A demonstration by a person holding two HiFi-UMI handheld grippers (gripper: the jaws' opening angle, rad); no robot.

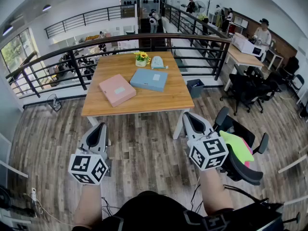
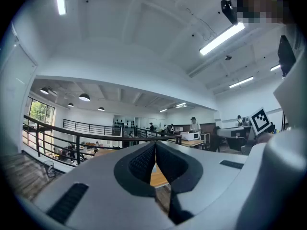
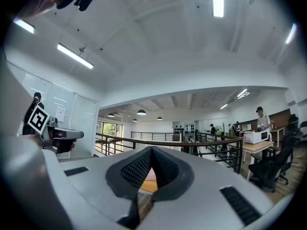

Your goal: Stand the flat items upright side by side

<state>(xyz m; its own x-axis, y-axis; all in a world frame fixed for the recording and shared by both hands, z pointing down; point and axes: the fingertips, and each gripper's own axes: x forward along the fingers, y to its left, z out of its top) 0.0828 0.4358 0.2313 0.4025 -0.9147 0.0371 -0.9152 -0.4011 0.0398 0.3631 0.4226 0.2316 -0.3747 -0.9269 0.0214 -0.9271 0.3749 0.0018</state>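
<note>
- Left gripper [image 2: 155, 146], right gripper [image 3: 151, 150]: jaws fully together, nothing held.
- Pink folder [image 1: 117, 89], blue folder [image 1: 149, 79]: lying flat on the table [image 1: 159, 102], upper centre of the head view; label text too small to read.

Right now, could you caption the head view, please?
Left tongs and right tongs shut; pink folder and blue folder flat on the table.

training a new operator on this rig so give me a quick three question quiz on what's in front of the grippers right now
1. True or false: the pink box and the blue box already stand upright on the table.
2. Which box lies toward the side of the left gripper? A pink, B blue, C neither.
3. Fill in: the jaws of the right gripper are ____.
Key: 1 false, both lie flat; 2 A; 3 shut.
</note>
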